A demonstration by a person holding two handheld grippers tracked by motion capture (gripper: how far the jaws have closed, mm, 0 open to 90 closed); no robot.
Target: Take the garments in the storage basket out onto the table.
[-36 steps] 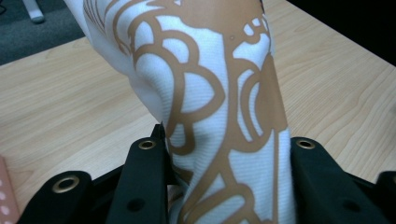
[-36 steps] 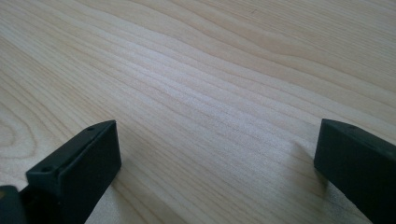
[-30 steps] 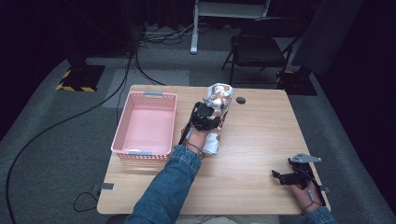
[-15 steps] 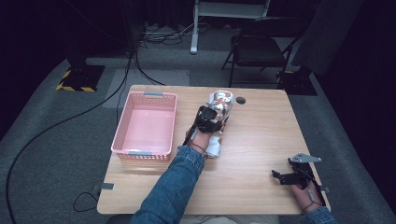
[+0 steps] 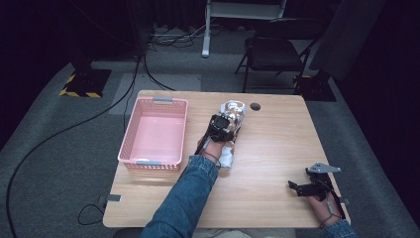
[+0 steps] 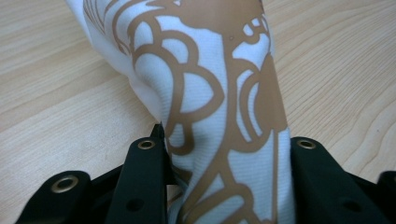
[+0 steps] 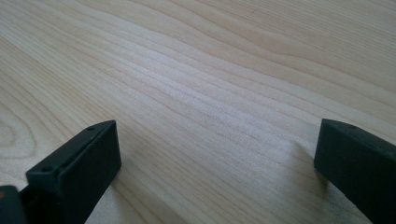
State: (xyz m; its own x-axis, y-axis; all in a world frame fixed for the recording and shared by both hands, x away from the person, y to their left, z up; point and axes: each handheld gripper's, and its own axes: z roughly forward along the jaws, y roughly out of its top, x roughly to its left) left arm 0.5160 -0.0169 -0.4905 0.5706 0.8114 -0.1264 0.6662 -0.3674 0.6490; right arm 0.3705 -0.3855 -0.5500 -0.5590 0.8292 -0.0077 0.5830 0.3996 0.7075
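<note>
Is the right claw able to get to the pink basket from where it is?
Probably not easily. The right claw sits open at the table's near right edge, the pink basket is far across on the left, and the left arm with its patterned cloth lies between.

My rig, as fitted. Left gripper (image 5: 221, 128): black body, two black jaws with brass-ringed screw holes near their tips, thin black cable along the wrist. Left sleeve (image 5: 185, 198): blue denim, creased, cuff at the wrist. Right gripper (image 5: 303, 188): black frame, grey three-cornered plate (image 5: 325, 168) on top, blocky matt black jaws with small screw holes in the left one. Right sleeve (image 5: 339, 230): blue denim, seen at the near edge; dark strap at the wrist.
</note>
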